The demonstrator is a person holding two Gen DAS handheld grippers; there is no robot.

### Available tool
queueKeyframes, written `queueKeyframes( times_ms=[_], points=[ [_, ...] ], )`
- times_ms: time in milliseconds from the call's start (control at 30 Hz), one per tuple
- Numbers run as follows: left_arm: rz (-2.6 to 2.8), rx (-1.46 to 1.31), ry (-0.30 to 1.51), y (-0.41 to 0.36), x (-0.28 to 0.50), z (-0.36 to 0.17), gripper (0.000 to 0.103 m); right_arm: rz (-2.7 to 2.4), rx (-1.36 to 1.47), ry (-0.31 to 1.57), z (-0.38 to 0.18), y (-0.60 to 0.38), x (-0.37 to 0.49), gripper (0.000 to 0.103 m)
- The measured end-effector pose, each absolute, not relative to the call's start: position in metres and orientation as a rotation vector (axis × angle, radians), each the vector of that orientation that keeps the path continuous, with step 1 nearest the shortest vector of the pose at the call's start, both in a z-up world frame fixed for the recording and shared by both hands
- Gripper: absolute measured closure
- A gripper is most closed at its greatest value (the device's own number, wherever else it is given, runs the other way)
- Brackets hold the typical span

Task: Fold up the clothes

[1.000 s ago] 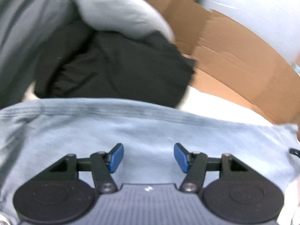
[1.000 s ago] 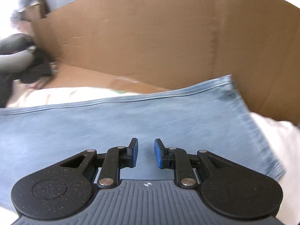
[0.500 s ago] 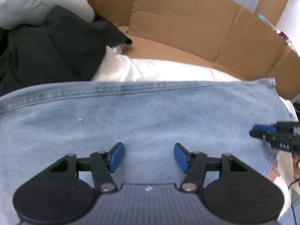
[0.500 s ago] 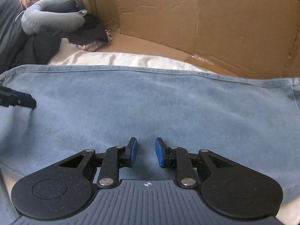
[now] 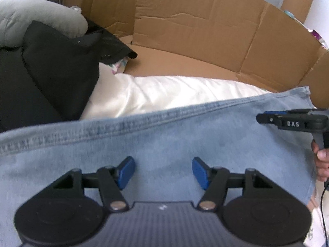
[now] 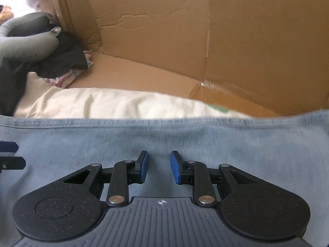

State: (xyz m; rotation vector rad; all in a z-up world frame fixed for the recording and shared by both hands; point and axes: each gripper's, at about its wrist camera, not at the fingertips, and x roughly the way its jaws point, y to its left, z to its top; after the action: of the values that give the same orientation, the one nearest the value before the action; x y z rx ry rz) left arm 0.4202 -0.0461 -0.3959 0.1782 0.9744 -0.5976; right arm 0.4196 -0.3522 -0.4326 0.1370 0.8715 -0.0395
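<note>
Left gripper [image 5: 163,173] is hovering over the blue denim garment [image 5: 164,140] with jaws standing wide, nothing between the pads, having just opened a little further. Right gripper [image 6: 157,166] is sitting over the same denim with jaws narrow but not touching, gap empty too. Denim is lying spread across a white cushion [image 5: 164,92], its stitched seam edge running along the far side, one corner reaching toward the cardboard wall [image 5: 195,20] on the right of the left wrist view. In that view the right gripper is showing side-on at the denim's right end, a person's fingers [image 5: 321,160] wrapping its handle. Dark clothes [image 5: 51,72] and a grey padded item [image 5: 37,18] are piling at the far left, touching the cushion, just beside the denim's left part. Judging the step: both grippers are positioning for a pinch on the denim to start a fold; no fold is visible yet. Risks: the right gripper's narrow gap may be skating over thick denim instead of taking a bite, so the cloth slips; pinching only the top layer would drag one layer and skew the fold; the soft cushion is giving under pressure, so an edge grab could miss; pulling leftward could snag the dark pile.
</note>
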Motion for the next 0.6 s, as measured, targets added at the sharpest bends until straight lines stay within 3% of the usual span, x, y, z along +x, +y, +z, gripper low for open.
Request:
queueKeyframes(
  times_ms=[433,600],
  points=[
    [-0.553,0.165,0.950,-0.070,0.450,-0.403,0.028,-0.030,0.226,0.892,-0.426,-0.369,0.450,0.073],
    [-0.509,0.159,0.952,-0.077,0.457,-0.395,0.037,-0.080,0.208,0.872,-0.406,-0.383,0.435,0.068]
  ],
)
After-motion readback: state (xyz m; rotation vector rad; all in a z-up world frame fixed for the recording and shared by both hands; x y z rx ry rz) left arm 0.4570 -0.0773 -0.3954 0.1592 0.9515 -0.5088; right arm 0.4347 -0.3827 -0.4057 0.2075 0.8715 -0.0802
